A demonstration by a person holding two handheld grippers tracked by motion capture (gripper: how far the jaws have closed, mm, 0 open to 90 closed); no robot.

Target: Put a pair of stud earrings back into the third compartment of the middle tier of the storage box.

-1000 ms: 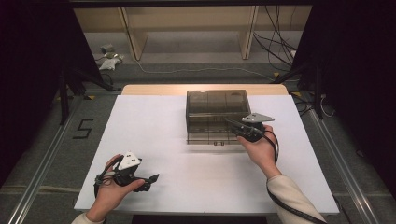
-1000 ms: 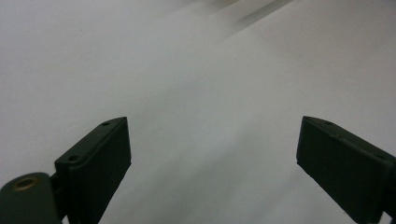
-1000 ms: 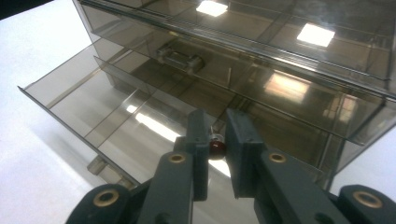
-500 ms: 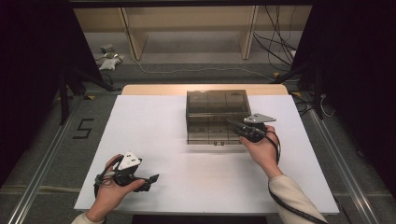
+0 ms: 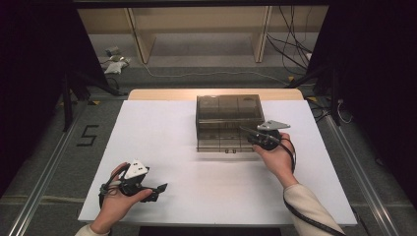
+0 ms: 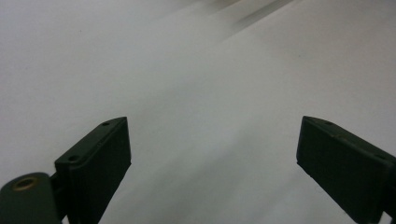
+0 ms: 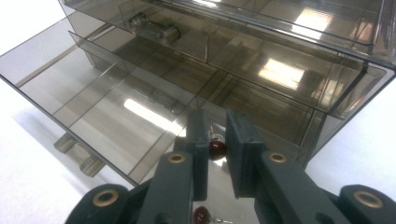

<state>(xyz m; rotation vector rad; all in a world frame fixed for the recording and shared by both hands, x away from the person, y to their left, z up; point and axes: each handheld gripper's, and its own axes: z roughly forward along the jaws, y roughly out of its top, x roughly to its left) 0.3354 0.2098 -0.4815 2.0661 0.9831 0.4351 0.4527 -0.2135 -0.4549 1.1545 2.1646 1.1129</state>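
A smoky clear organizer box (image 5: pixel 228 110) stands at the table's far middle, its lower drawer (image 5: pixel 221 142) pulled out toward me. My right gripper (image 5: pixel 250 132) reaches over the drawer's right front corner. In the right gripper view, the right gripper (image 7: pixel 216 125) has its jaws close together on a small dark red bead earring (image 7: pixel 216 149) with a silver wire, above a drawer compartment (image 7: pixel 116 116). A second red bead (image 7: pixel 201 215) shows below the jaws. My left gripper (image 5: pixel 158 189) rests open at the front left, and the left gripper (image 6: pixel 212 140) has nothing but white tabletop between its jaws.
A small metal piece (image 7: pixel 154 29) lies in a compartment of the box's upper level. The white tabletop (image 5: pixel 162 128) stretches wide to the left of the box. Beyond the table lie wooden shelf legs (image 5: pixel 140 39) and cables (image 5: pixel 290 34) on the floor.
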